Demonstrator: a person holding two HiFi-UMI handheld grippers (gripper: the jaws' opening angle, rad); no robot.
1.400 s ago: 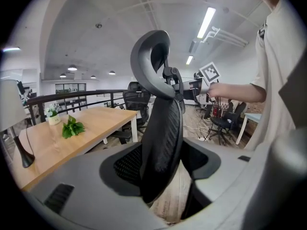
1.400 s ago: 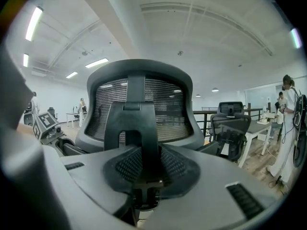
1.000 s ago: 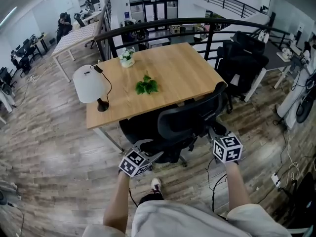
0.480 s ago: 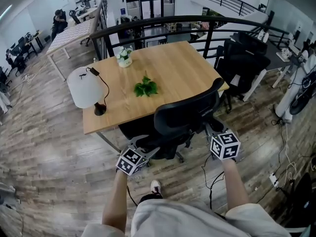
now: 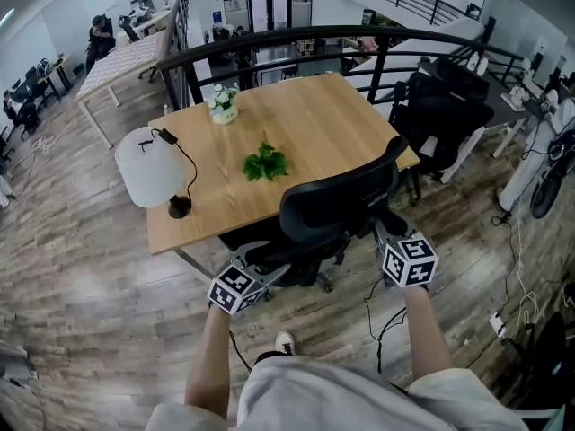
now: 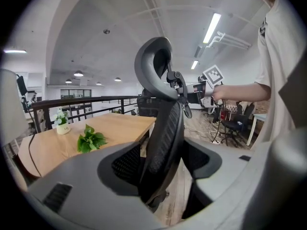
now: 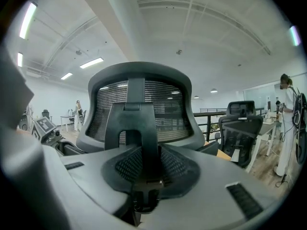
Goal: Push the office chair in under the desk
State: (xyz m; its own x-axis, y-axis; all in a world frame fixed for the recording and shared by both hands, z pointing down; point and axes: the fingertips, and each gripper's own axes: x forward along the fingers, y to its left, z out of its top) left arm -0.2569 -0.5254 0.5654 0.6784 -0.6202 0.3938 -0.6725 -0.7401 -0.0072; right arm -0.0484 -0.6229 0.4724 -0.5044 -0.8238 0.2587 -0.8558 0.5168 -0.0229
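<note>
Desk (image 5: 314, 115) with office chair (image 5: 337, 206) part-way under its near edge, backrest (image 6: 160, 128) upright, facing the desk. Gripper views alone show the jaws — left gripper (image 6: 165, 193) wide, astride the backrest's side edge; right gripper (image 7: 143, 195) clamped on its rear spine (image 7: 139, 143).

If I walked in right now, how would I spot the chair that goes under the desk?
Find the wooden desk beside the black railing. The office chair stands at its near edge. Unlike the black chairs farther right, it has the left gripper and right gripper at its backrest.
</note>
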